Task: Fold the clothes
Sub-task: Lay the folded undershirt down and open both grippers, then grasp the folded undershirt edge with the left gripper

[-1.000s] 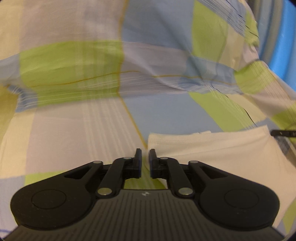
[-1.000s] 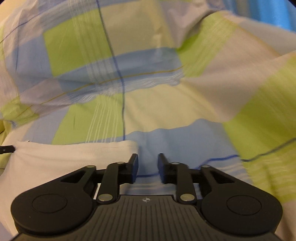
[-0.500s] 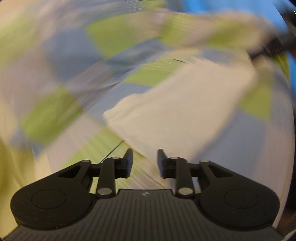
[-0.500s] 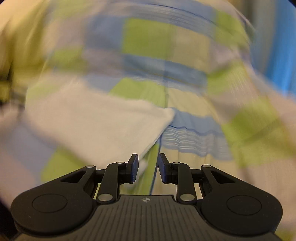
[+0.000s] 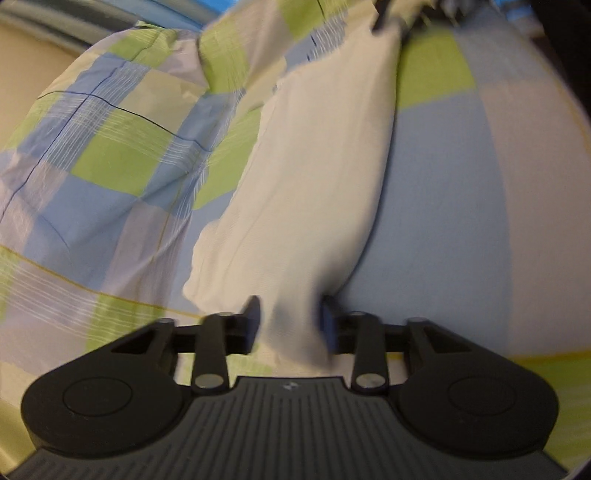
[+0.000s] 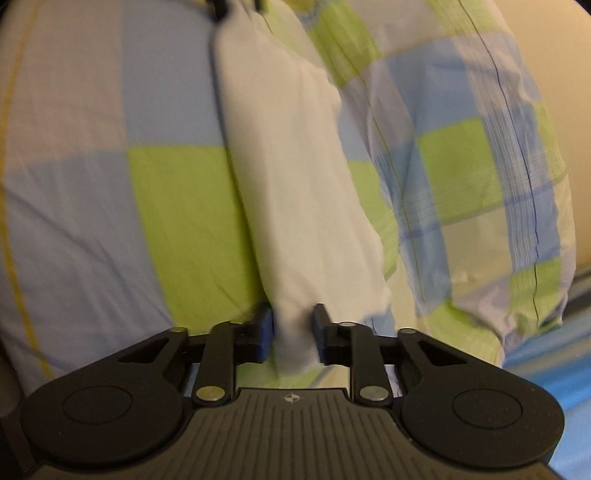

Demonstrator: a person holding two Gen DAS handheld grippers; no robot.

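A white folded garment [image 5: 314, 177] stretches as a long strip over the checked bedsheet [image 5: 122, 162]. In the left wrist view its near end bunches between the fingers of my left gripper [image 5: 290, 326], which is shut on it. The right wrist view shows the same white garment [image 6: 295, 177] narrowing into my right gripper [image 6: 291, 332], also shut on its end. The two grippers face each other along the strip. Each far end is partly hidden, with a dark bit of the other gripper [image 5: 384, 18] at the top edge.
The green, blue and cream checked bedsheet [image 6: 177, 206] fills most of both views, with a rumpled mound [image 6: 491, 177] beside the garment. A beige wall [image 6: 546, 55] and a blue surface [image 6: 554, 369] show at the right edge.
Both grippers swung from the garment's front edge to its two ends and now face along it. The jaws, apart half a second ago, now hold bunched white cloth.
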